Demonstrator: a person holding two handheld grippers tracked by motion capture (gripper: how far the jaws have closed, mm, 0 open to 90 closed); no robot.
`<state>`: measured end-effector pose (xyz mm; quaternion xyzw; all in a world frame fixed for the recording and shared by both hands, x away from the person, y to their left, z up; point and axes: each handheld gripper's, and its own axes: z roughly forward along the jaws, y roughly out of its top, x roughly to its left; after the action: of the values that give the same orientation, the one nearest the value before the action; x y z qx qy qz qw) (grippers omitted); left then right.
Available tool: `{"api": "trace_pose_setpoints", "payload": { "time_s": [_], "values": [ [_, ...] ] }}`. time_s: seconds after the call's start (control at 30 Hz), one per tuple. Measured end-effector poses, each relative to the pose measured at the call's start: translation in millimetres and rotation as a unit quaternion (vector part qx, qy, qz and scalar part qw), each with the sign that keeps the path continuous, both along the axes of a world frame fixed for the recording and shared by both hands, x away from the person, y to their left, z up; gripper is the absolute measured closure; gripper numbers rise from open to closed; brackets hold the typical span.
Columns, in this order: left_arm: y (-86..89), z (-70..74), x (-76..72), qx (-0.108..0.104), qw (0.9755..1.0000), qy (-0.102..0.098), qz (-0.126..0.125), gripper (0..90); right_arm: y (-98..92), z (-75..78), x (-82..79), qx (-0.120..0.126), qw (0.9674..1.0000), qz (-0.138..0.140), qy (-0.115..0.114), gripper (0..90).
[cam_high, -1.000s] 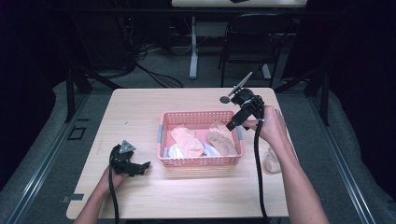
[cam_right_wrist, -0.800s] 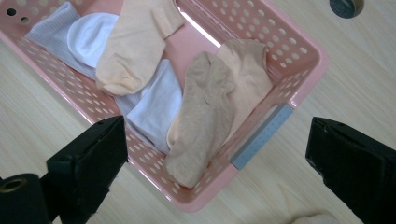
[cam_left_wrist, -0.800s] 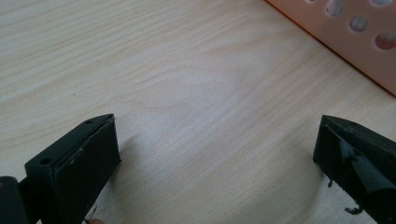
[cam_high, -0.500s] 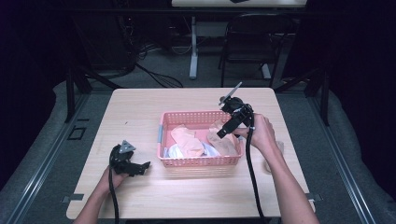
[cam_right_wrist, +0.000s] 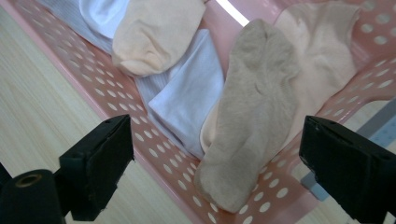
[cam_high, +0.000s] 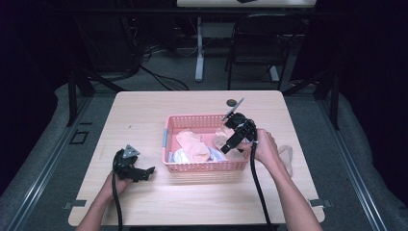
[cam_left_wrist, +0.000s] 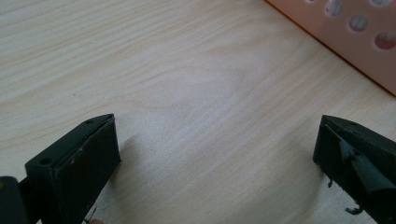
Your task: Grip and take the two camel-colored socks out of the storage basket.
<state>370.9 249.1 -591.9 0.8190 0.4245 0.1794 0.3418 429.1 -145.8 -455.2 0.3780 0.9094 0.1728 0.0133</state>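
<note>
1. The right gripper [cam_high: 225, 148] hangs over the right end of the pink basket [cam_high: 192, 166], jaws wide with nothing clamped; they have just been closing a little, with only air between them.
2. In the right gripper view a beige sock [cam_right_wrist: 252, 112] lies between the two jaws but below them, untouched. It rests on the basket's inner wall, its toe near the rim, partly over a paler peach sock [cam_right_wrist: 322, 65].
3. Just beside it lie a white sock [cam_right_wrist: 189, 95] and another peach sock [cam_right_wrist: 156, 35]; all four overlap.
4. Risk: because the socks overlap, closing here could pinch the white one or the pale one under it too, and lift a bundle.
5. Risk: one jaw stands outside the basket wall, so coming straight down could catch the rim and tip or drag the basket.
6. The left gripper [cam_high: 144, 172] rests on the table [cam_high: 144, 110] left of the basket, wide open and empty.
7. Another sock [cam_high: 287, 156] lies on the table right of the basket.
</note>
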Motion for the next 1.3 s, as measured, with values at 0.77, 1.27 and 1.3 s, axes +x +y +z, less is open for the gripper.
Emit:
{"api": "trace_pose_setpoints", "payload": {
  "time_s": [0.77, 1.27, 1.3],
  "values": [
    [0.0, 0.0, 0.0, 0.0, 1.0, 0.0, 0.0, 0.1, -5.8, -42.5, 5.0, -0.031, 0.9985, -0.03, 0.033, 25.3],
    [0.0, 0.0, 0.0, 0.0, 1.0, 0.0, 0.0, 0.0, 3.8, -41.4, 11.0, -0.114, 0.9915, -0.044, 0.045, 85.7],
    [0.0, 0.0, 0.0, 0.0, 1.0, 0.0, 0.0, 0.0, 4.6, -36.9, 10.8, -0.117, 0.9914, -0.039, 0.044, 85.7]
  ]
}}
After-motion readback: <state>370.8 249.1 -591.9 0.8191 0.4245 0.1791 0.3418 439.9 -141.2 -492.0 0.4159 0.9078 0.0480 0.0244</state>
